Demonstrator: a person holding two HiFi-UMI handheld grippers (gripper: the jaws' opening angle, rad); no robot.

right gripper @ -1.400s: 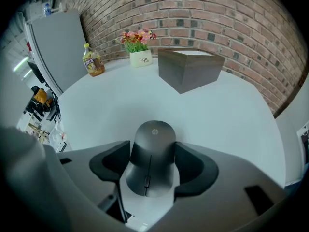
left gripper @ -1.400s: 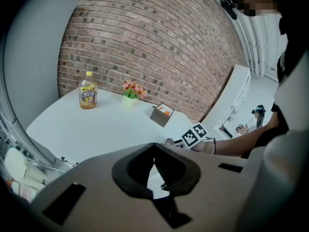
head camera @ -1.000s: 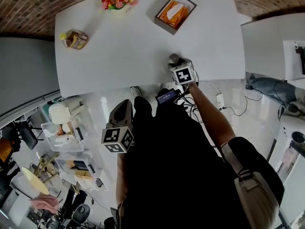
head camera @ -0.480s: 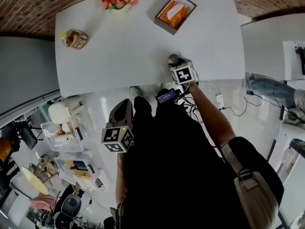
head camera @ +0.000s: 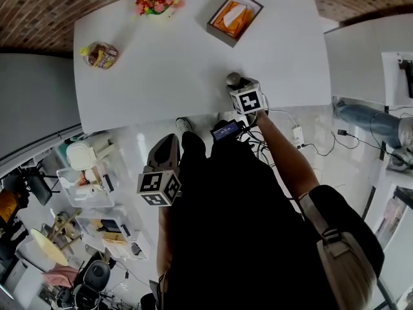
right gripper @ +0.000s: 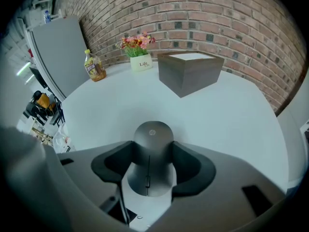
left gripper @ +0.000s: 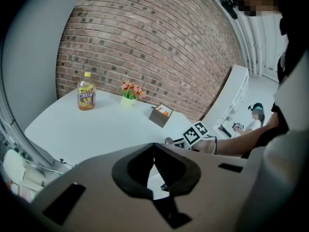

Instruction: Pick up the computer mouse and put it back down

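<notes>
**Mouse clasped at the counter's edge, lift not yet begun**

White counter [head camera: 161, 76], backed by a brick wall [right gripper: 217, 13], carries the grey computer mouse [right gripper: 153, 132], which lies flat close to the edge nearest the person. Around the mouse stands the right hand-held gripper [right gripper: 153, 151], tilted steeply down. Its two dark pads [right gripper: 113, 166] lie against the mouse's left and right flanks, so it reads as clenched on the mouse, though spread wide.

Against the head view of a second ago, this hand-held gripper and the mouse sit at the same spot, and no lift shows. By my judgement the grasp is made and the pick-up is the step in hand, with the put-down to follow.

Beyond the mouse, toward the wall, stands a brown tissue box [right gripper: 190, 73]. Farther off to the mouse's left are a small pot of flowers [right gripper: 140, 52] and a yellow-capped drink bottle [left gripper: 86, 93]. Well back from the mouse, off the counter and over the floor [head camera: 129, 141], the left hand-held gripper [left gripper: 154, 149] hangs with its pad tips together and nothing between them, taking no part.
</notes>
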